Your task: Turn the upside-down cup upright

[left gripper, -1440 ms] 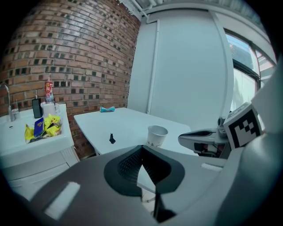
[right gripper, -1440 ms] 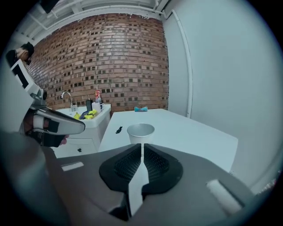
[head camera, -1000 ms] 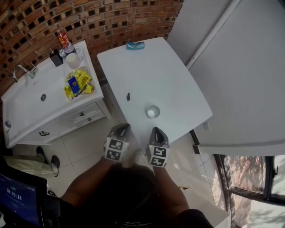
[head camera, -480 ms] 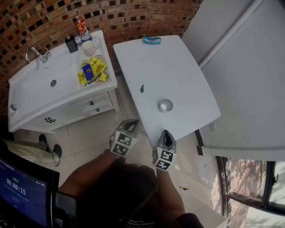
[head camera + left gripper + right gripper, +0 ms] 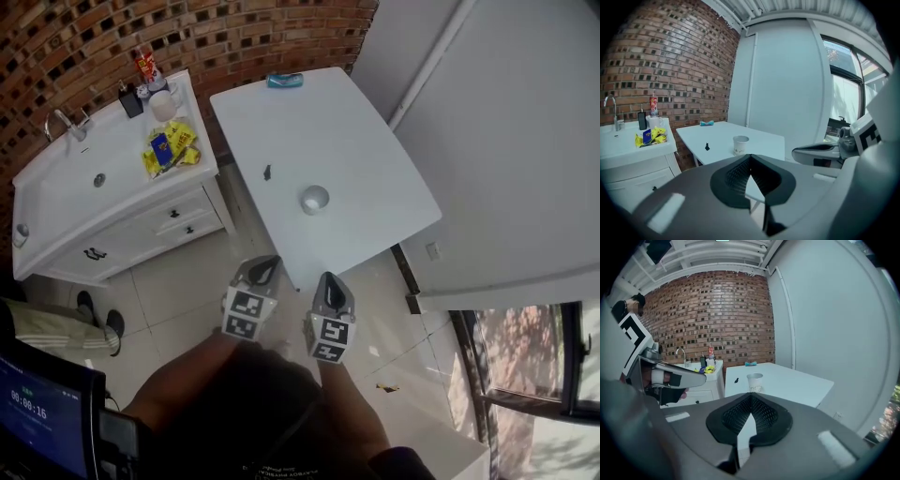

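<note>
Against the frame a second ago, both grippers have stayed side by side and closed, and in the head view the gap between their fingertips and the cup now reads wider.

Left gripper [image 5: 266, 266]: jaws fully together, nothing between them. Right gripper [image 5: 330, 279]: jaws fully together, likewise empty. Both hang over the pale tiled floor [image 5: 178, 300], short of the near corner of the white rectangular table [image 5: 375, 178].

The small white paper cup [image 5: 314, 199] stands on that table, ahead of both sets of fingertips, apart from them and slightly nearer the right gripper's line. Its top end looks a little wider than its foot, so I cannot confirm that it is still inverted.

Assessment: the cup is light, thin-walled and easily crushed, and is likely to skid or topple on the smooth top. A gentle pinch across the side wall at mid-height is advised.

Beyond the cup and left of the fingers' line lies a small dark object [image 5: 267, 172]. At the far edge lies a teal packet [image 5: 284, 81]. Far left stands a white sink cabinet [image 5: 56, 202] carrying yellow packets [image 5: 167, 150].
</note>
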The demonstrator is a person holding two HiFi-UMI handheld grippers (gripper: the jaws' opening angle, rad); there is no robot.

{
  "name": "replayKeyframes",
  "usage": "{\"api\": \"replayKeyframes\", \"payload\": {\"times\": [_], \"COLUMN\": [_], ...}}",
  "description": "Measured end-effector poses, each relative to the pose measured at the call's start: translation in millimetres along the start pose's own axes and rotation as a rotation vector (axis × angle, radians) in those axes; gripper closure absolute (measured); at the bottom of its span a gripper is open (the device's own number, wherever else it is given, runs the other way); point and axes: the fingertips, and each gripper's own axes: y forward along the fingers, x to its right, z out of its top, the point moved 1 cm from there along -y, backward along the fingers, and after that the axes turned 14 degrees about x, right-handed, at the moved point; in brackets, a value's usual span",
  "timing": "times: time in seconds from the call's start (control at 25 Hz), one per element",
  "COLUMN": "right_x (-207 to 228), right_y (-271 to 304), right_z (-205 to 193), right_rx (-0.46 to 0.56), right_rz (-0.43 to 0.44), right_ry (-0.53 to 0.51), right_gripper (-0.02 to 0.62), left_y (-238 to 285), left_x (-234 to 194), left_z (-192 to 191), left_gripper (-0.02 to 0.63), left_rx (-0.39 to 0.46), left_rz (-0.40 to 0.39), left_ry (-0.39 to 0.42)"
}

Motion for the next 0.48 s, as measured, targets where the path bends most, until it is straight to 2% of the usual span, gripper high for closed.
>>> {"api": "replayKeyframes", "payload": {"times": [0.24,0.48], "right_x": [4.2,-3.2], "right_y": [-31.8,-58.3], "right_z": [10.3,17.5], "right_rx": [0.048,0.071], "right_rz": [0.023,0.068], "right_ry": [-0.027,-0.039], "right_gripper": [0.584,0.584], "left_y": [-24.3,-48.9], "left_x": [17.5,34.3], "left_z": [-4.2,1.5], "left_gripper": [0.604,0.604], "left_rx": [0.024,0.060], "left_rz": [0.028,0.064], "left_ry": [0.041,0.041]}}
